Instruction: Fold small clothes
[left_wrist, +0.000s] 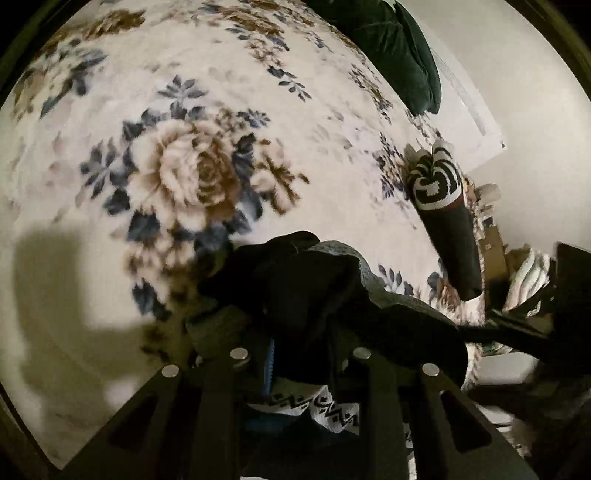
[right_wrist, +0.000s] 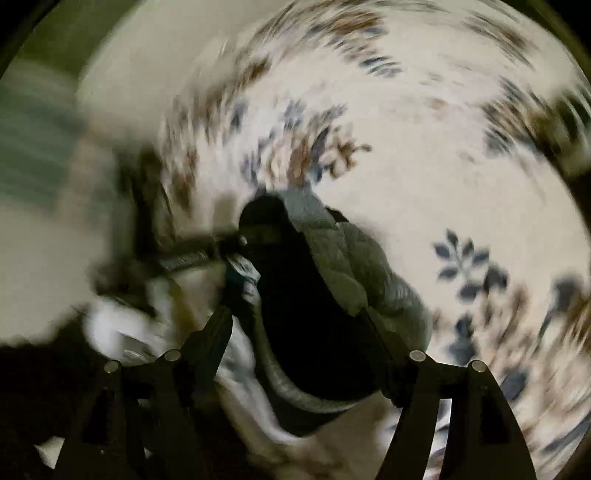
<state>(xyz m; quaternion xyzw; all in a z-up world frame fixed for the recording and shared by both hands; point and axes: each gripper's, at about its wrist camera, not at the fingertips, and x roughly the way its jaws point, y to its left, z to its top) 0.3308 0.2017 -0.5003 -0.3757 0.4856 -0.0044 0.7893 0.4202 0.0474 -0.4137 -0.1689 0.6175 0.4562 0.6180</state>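
Note:
A black and grey sock (left_wrist: 306, 295) hangs over the floral bedspread (left_wrist: 177, 173). My left gripper (left_wrist: 301, 332) is shut on it, fabric bunched between the fingers; a white band with black zigzag pattern (left_wrist: 317, 406) shows below. In the right wrist view the same sock (right_wrist: 325, 302) fills the gap of my right gripper (right_wrist: 299, 325), whose fingers stand wide apart around it. That view is blurred by motion. My left gripper's finger (right_wrist: 199, 258) reaches the sock from the left there.
A black sock with a white striped pattern (left_wrist: 439, 206) lies on the bedspread at the right. A dark green cushion (left_wrist: 399, 48) is at the top. Boxes and clutter (left_wrist: 495, 251) sit past the bed's right edge, by a white wall.

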